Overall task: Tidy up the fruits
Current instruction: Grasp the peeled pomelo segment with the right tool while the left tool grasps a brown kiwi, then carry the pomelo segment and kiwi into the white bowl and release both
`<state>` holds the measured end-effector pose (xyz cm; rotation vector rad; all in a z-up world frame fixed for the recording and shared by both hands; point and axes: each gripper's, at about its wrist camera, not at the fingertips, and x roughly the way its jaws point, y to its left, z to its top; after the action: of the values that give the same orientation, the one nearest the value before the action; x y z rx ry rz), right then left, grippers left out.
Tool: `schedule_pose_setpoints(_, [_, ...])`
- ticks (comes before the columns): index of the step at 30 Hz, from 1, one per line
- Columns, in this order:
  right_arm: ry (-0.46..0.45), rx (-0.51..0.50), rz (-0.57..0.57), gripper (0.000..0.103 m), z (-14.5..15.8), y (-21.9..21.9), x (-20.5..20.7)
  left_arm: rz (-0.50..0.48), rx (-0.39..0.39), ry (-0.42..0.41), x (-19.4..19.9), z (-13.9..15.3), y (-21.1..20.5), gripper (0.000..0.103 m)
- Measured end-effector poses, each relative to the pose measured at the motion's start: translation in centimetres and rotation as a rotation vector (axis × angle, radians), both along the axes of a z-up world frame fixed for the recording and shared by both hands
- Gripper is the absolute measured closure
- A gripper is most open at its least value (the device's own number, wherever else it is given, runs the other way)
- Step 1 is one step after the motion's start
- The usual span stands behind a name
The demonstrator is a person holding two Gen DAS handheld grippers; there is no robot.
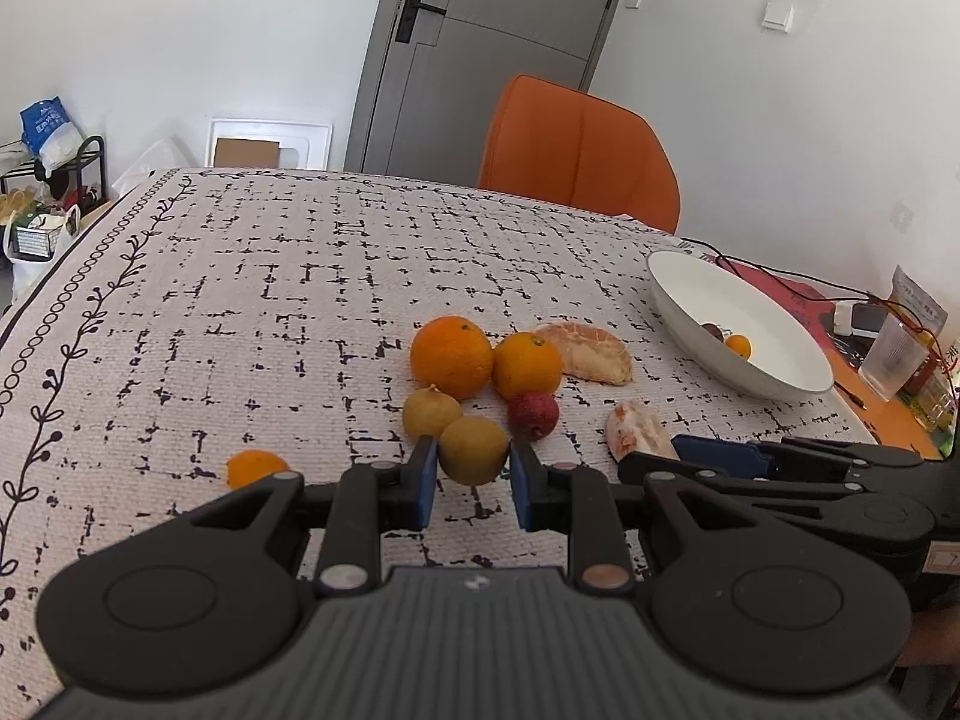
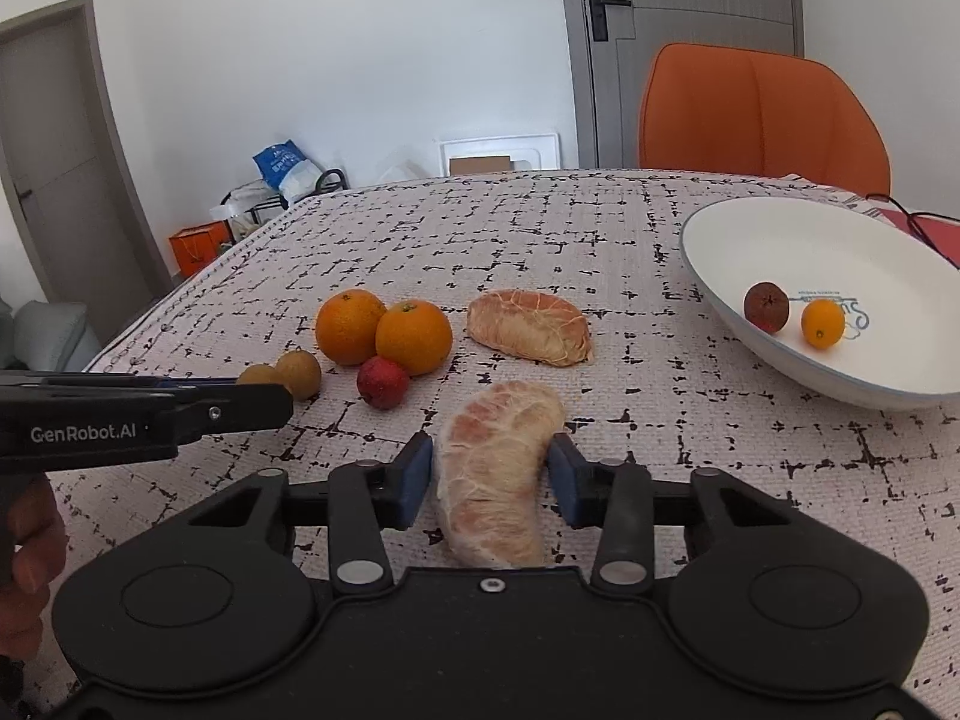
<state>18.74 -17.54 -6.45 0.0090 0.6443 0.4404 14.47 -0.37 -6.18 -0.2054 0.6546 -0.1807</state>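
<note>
left gripper (image 1: 472, 471): pinching near brown fruit (image 1: 473, 449)
right gripper (image 2: 489, 477): pads against peeled citrus wedge (image 2: 498, 474)
bowl (image 2: 750, 228): far right, two small fruits inside

White walls (image 2: 336, 60) close the room, evenly lit by soft daylight. A grey door (image 1: 480, 54) with a black handle stands behind the table (image 1: 270, 276), whose pale cloth carries a broken black grid and a vine border along its left edge. An orange chair (image 1: 576, 150) sits at the far edge. Beyond the far left corner – a black rack (image 1: 84, 168) with bags, and a white panel (image 1: 268, 142) leaning on the wall. A second doorway (image 2: 54, 138) shows at left.
</note>
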Motion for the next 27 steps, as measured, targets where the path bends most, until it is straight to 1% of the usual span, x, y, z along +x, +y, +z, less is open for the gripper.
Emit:
schedule_pose_setpoints(3, [0.007,0.019,0.005,0.067,0.2,-0.4,-0.2,-0.006,0.007,-0.009,-0.2,0.3,-0.2,0.079])
schedule_pose_setpoints(13, [-0.058,0.070,-0.018,0.067,2.2,-2.8,-1.4,-0.039,0.024,-0.043,0.0,1.9,-2.3,0.079])
schedule_pose_setpoints(27, [-0.125,0.097,-0.071,0.067,3.7,-6.2,-2.0,-0.104,0.050,-0.088,1.0,3.3,-5.6,0.079])
